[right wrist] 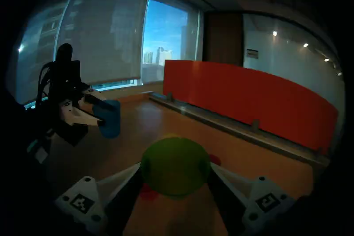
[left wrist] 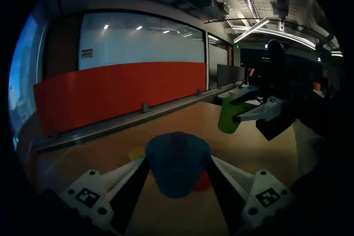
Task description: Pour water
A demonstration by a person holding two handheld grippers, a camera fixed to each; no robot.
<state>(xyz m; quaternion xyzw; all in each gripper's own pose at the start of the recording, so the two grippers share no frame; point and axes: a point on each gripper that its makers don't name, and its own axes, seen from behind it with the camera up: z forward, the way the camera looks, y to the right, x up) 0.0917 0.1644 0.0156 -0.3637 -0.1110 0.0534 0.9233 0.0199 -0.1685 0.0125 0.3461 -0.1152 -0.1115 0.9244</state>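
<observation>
Left tongs [left wrist: 178, 160]: being pressed against both sides of the blue cup [left wrist: 178, 172], which is being held upright over the bench [left wrist: 186, 118].
Right tongs [left wrist: 233, 108]: being seen farther off at the right, the green cup [left wrist: 225, 121] being gripped between them.
Bench surface: a yellow spot [left wrist: 136, 152] and a red spot [left wrist: 204, 183] are being partly covered by the blue cup.
Far edge: being bordered by an orange panel [left wrist: 119, 90].

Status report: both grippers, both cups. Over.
Left gripper shut on blue cup. Right gripper shut on green cup. Cups apart. Red disc on table behind blue cup.
</observation>
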